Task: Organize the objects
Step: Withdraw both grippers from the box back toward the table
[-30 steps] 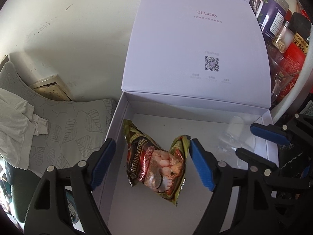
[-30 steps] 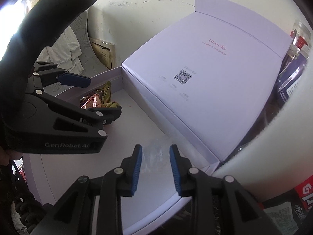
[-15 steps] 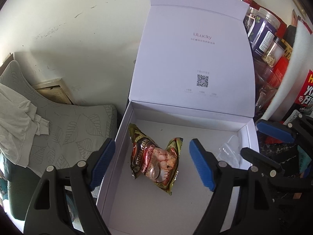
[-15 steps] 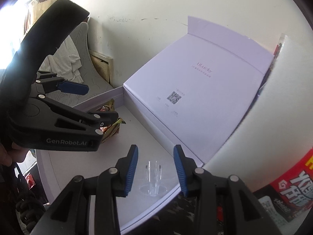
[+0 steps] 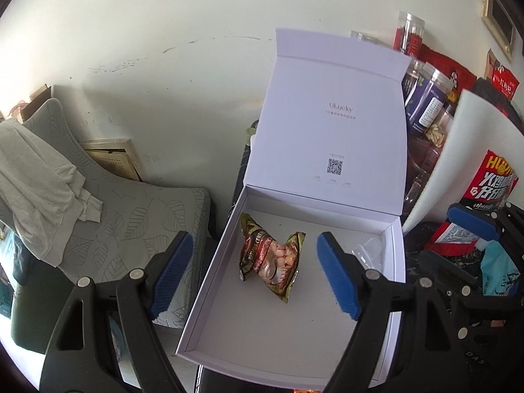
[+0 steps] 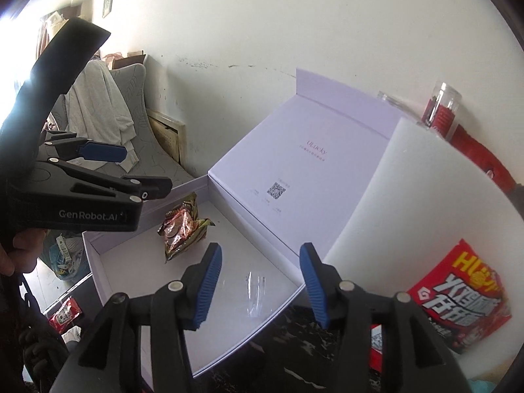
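Clear plastic piece [image 6: 253, 290] in box [image 6: 229, 344], below right gripper [image 6: 260, 281], jaws just opening, empty.

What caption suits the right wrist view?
Open right gripper above a clear plastic piece in the white box, snack bag beyond.

Clear plastic piece [image 6: 253, 290] in box [image 5: 209, 294], lower centre of right view: shape hard to make out. Lid small print [image 5: 334, 181] unreadable. Jars [image 5: 425, 104] upper right of left view partly hidden behind lid and white foam sheet [image 5: 465, 150]. Red packet [image 6: 465, 298] cut by foam.
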`<action>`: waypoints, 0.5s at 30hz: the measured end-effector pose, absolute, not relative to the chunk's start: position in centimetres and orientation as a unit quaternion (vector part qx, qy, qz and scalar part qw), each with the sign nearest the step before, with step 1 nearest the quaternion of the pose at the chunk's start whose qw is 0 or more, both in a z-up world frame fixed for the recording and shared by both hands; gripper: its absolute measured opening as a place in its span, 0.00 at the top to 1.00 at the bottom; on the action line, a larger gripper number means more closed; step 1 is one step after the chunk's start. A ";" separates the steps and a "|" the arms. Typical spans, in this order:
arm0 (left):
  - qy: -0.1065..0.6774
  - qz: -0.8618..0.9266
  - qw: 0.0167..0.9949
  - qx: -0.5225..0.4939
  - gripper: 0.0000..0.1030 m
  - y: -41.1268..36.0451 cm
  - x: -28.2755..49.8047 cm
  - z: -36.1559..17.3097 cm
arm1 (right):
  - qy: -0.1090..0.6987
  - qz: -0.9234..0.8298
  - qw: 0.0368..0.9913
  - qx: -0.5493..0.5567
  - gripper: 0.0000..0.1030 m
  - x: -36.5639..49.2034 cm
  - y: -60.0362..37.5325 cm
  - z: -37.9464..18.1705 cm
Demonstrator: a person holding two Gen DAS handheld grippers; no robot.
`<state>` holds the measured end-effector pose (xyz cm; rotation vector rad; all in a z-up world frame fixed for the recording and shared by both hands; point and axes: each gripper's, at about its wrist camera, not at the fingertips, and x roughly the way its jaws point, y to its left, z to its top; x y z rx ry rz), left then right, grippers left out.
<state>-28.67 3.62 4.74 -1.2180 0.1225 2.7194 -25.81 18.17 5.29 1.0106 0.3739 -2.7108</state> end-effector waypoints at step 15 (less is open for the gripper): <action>0.050 0.929 0.055 -0.362 0.24 2.2 -22.6 9.6 | 0.133 -0.935 0.108 0.310 0.37 -20.6 17.0 8.9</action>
